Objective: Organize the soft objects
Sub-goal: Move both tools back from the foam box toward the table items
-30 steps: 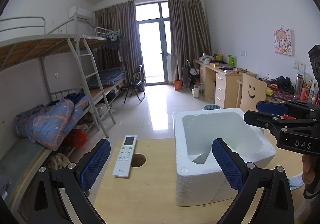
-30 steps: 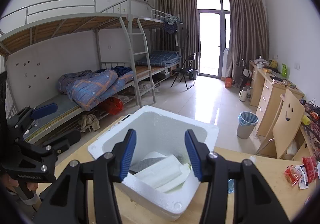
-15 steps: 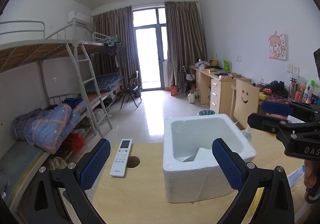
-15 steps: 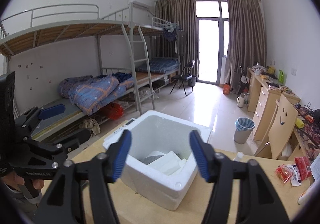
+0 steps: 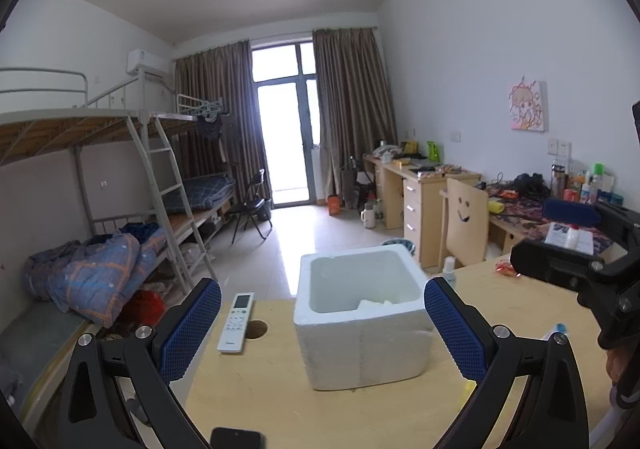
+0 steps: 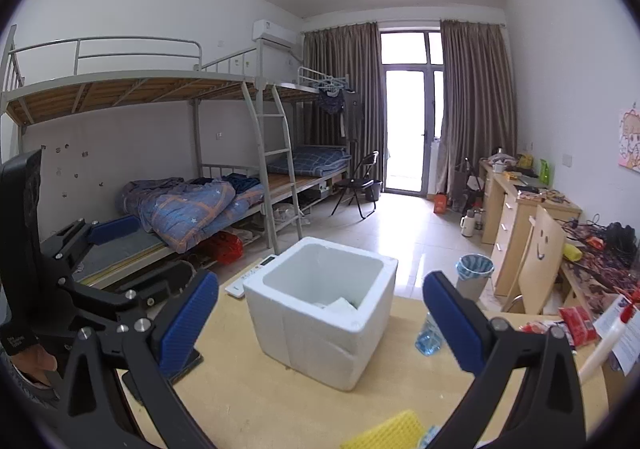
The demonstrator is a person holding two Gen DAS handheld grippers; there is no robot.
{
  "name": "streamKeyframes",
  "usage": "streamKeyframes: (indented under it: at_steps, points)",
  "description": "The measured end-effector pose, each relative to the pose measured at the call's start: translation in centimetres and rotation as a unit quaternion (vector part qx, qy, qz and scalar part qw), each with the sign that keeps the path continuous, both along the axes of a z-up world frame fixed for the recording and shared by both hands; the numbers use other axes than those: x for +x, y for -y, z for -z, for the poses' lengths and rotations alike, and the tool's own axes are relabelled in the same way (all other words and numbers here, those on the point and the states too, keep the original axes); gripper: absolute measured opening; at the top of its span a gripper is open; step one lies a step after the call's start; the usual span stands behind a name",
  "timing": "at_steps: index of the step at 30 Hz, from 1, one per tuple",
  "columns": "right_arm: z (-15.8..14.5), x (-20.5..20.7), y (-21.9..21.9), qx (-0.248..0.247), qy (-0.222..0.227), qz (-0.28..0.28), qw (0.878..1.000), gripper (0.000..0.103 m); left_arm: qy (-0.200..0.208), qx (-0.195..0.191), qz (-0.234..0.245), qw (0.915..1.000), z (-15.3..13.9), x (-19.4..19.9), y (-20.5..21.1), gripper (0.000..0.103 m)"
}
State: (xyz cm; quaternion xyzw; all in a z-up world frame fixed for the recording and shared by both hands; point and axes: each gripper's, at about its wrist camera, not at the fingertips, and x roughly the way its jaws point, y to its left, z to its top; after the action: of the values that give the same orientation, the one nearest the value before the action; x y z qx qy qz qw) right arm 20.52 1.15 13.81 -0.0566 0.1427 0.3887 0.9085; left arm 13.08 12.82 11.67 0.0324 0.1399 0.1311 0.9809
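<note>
Dorm room w/ bunk beds; your wooden table (image 5: 280, 401) carries the white foam box (image 5: 360, 333) at centre, pale soft pieces (image 6: 340, 305) low inside. Left gripper (image 5: 322, 325) jaws spread, nothing between; right gripper (image 6: 320, 321) jaws just opened wide, also empty. Only left view shows the remote (image 5: 237, 321) beside the box; only right view shows a yellow sponge (image 6: 384, 433) at the near edge
</note>
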Motion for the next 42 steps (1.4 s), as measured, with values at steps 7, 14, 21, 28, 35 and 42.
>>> streamKeyframes:
  at_steps: [7, 14, 21, 28, 35, 42]
  points:
    - [-0.1, -2.8, 2.4, 0.011, 0.016, 0.004, 1.0, 0.103, 0.005, 0.003, 0.002, 1.0, -0.2, -2.0, 1.8, 0.102]
    - [1.3, -4.9, 4.7, 0.02, 0.024, 0.005, 1.0, 0.103, 0.04, -0.007, 0.003, 0.9992, 0.5, -5.4, 3.4, 0.102]
    - [4.2, -6.3, 6.3, 0.02, 0.035, 0.016, 0.999, 0.103, 0.061, -0.005, 0.008, 0.9981, 2.8, -7.7, 5.2, 0.102]
    - [8.0, -7.4, 7.5, 0.016, 0.045, 0.042, 0.998, 0.103, 0.082, -0.027, 0.026, 0.9959, 6.1, -8.9, 5.9, 0.102]
    - [11.5, -8.6, 8.8, 0.008, 0.04, 0.055, 0.998, 0.103, 0.065, -0.037, 0.015, 0.9971, 9.9, -8.8, 5.8, 0.102]
    - [14.0, -9.7, 9.7, 0.002, 0.039, 0.062, 0.997, 0.103, 0.076, -0.038, 0.01, 0.9963, 12.1, -10.2, 5.9, 0.102]
